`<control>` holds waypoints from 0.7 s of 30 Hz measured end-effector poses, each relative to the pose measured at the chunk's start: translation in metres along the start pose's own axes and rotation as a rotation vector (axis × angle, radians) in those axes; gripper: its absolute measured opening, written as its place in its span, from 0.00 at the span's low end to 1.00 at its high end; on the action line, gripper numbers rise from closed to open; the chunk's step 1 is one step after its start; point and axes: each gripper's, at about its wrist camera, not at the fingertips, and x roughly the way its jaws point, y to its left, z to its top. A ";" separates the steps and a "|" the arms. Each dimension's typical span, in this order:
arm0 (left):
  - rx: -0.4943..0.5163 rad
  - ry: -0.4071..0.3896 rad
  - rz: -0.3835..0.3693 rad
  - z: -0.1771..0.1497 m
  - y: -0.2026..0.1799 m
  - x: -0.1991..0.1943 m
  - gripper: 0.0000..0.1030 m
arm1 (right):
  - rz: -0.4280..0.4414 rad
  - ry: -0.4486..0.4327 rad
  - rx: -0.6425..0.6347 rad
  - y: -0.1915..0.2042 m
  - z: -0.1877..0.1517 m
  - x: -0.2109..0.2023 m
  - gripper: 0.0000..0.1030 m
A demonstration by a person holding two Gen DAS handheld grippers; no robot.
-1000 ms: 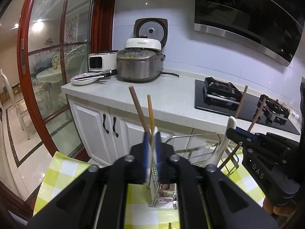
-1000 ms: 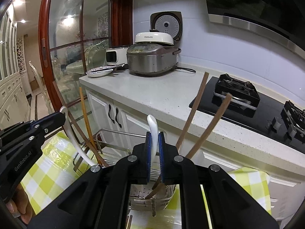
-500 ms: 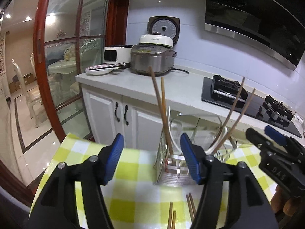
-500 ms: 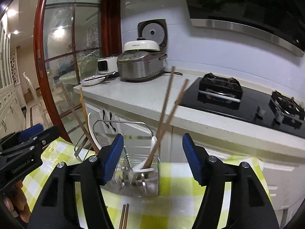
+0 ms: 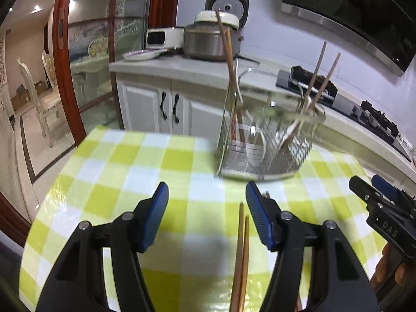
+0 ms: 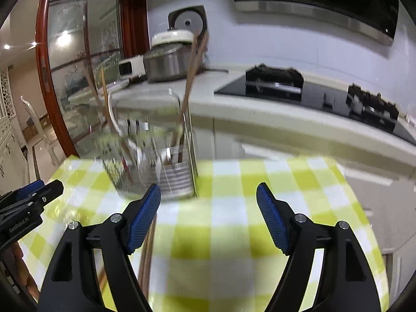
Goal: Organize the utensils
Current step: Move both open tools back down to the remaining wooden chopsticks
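yellow-green and white checked tabletop (image 5: 124, 171) fills the ground under both tools. white-fronted kitchen cabinet with pale stone counter (image 5: 166, 104) lies well beyond, past the far table edge.

silver wire utensil rack with several compartments (image 5: 260, 150) stands upright on the tabletop, ahead of the left hand-held gripper (image 5: 206, 213) and slightly to its right; in the right wrist view the rack (image 6: 171, 179) sits ahead-left of the right hand-held gripper (image 6: 208, 214), just beyond its left fingertip. rack outline is motion-blurred.

left hand-held gripper: blue pads spread wide, nothing between them but tabletop. right hand-held gripper: jaws have just been opening, now wide apart, nothing between the pads.

brown wooden chopsticks standing in the rack (image 5: 228, 52), leaning, in two separate compartments; a white spoon (image 5: 293, 130) leans among them.

loose pair of brown wooden chopsticks (image 5: 241, 254) lies flat on the tabletop, just inside the left tool's right finger, not touched by the pads.
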 end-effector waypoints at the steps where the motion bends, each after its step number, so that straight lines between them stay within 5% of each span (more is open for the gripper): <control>1: -0.002 0.011 0.003 -0.004 0.001 0.002 0.58 | -0.002 0.006 0.000 -0.002 -0.005 0.001 0.70; 14: 0.058 0.097 -0.005 -0.048 -0.013 0.005 0.58 | -0.011 0.080 -0.014 -0.007 -0.053 -0.003 0.73; 21: 0.095 0.111 -0.016 -0.047 -0.020 0.007 0.46 | -0.018 0.085 -0.011 -0.011 -0.059 -0.008 0.74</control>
